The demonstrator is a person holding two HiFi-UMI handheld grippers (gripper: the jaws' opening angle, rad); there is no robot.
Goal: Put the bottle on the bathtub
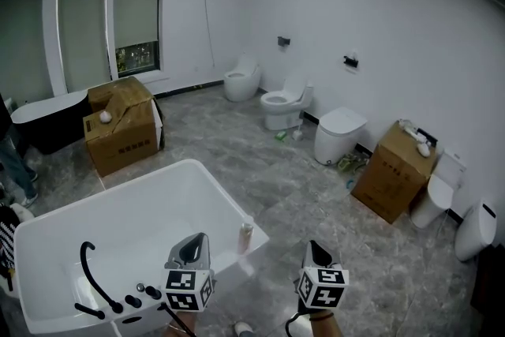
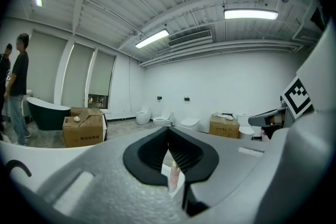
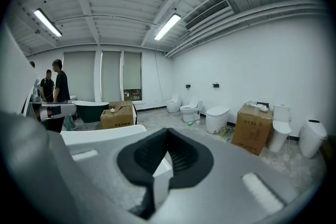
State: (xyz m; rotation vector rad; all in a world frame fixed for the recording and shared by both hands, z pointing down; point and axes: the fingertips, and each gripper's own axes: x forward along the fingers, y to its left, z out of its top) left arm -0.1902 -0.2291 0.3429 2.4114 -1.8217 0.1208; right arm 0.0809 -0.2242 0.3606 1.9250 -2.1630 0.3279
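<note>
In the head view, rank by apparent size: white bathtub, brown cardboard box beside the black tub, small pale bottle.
White bathtub
Brown cardboard box
Small pale bottle
The bathtub is nearest, which exaggerates its lead.

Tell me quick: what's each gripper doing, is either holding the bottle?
Left gripper: shut, holding nothing.
Right gripper: shut, holding nothing.
The bottle stands free on the bathtub rim.

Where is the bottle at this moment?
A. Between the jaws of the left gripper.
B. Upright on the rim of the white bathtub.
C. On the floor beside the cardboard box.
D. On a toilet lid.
B: the bottle stands on the corner rim of the white bathtub.
</note>
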